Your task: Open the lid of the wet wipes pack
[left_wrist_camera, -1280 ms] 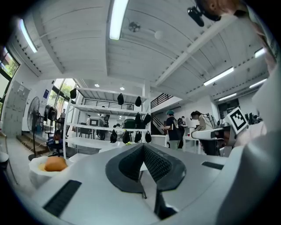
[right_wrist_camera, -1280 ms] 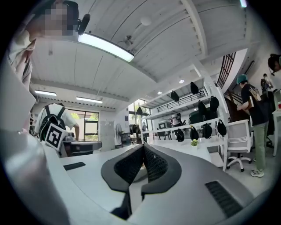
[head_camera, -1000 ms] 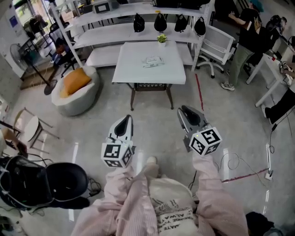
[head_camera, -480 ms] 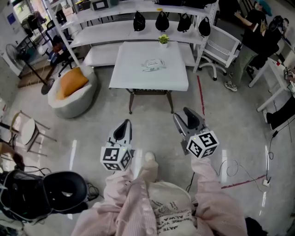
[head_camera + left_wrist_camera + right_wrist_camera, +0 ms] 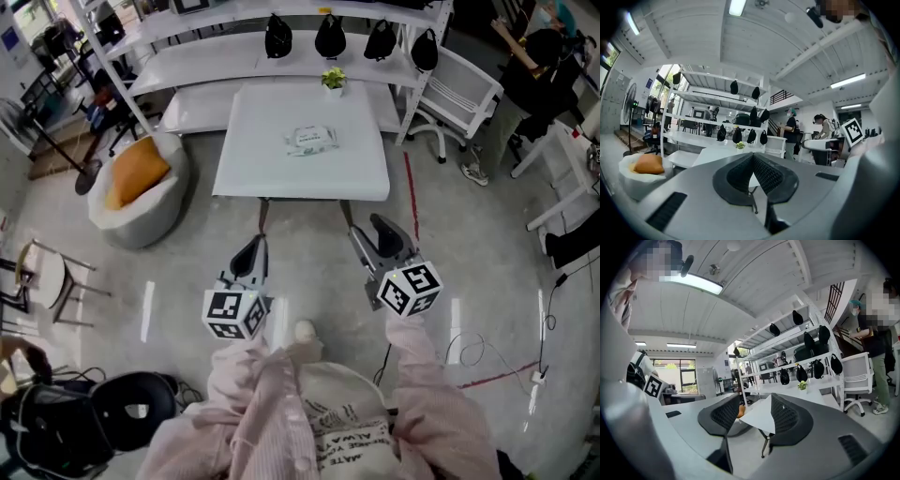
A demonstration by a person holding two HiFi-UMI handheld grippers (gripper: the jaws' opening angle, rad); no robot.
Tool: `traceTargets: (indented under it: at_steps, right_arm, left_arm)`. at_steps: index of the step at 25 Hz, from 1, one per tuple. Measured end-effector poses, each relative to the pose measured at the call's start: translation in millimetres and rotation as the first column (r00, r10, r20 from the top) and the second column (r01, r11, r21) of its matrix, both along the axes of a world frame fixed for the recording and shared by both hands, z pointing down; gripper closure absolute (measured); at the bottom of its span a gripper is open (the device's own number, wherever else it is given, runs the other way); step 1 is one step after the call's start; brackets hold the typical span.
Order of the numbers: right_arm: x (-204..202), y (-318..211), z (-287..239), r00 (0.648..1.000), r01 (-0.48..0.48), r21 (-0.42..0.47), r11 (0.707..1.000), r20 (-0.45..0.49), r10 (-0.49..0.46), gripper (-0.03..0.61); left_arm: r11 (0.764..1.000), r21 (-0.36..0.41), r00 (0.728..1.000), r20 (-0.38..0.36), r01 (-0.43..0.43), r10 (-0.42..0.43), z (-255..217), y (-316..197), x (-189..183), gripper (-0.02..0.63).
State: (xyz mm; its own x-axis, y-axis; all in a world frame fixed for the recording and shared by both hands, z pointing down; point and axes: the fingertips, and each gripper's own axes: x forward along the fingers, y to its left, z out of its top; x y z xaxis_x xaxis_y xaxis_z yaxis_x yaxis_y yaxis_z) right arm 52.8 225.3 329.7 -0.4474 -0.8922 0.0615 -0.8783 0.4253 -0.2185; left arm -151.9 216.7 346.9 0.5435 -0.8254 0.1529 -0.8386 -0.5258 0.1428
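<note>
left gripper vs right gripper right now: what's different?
Jaws: the left gripper has its jaws together; the right gripper has them apart.
Position: in the head view the right gripper sits nearer the table edge than the left gripper.
Shared: both are empty, both point toward the table, and neither has reached the wet wipes pack lying on it.

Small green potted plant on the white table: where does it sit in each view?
Head view: small green potted plant top centre, at the far edge of the white square table.
Left gripper view: plant just left of centre, a little below mid-height.
Right gripper view: plant right of centre, a little below mid-height.
Shared landmark: row of black bags hanging on the white shelving unit right behind the plant.
</note>
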Motion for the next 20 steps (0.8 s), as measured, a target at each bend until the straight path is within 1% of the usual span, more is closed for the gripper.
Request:
traceTargets:
  at_steps: [4, 9, 14, 20]
  right_arm:
    - [0.6, -32.1, 4.6, 1.0, 0.0, -0.003, 1.0, 0.005, 0.0, 0.399]
    - [4.0, -59.5, 9.7, 1.0, -0.005, -0.006, 1.0, 0.02, 0.005, 0.4]
    - [5.9, -78.1, 18.4, 1.0, 0.005, -0.033, 0.999, 0.018, -0.004, 0.4]
    - [8.3, -124.1, 34.8, 0.999, 0.033, -0.063, 0.997, 0.026, -0.031, 0.4]
  left_arm:
    - [1.0, 0.003, 1.0, -0.004, -0.004, 0.004, 0.7, -32.1, 2.5, 0.614]
    - [1.0, 0.001, 1.0, -0.011, -0.013, 0.013, 4.6, -57.7, 8.3, 0.614]
    - [1.0, -0.023, 1.0, -0.009, -0.01, 0.01, 14.2, -71.2, 7.6, 0.614]
    - [0.997, -0.068, 1.0, -0.006, 0.023, -0.024, 33.1, -107.8, 8.2, 0.614]
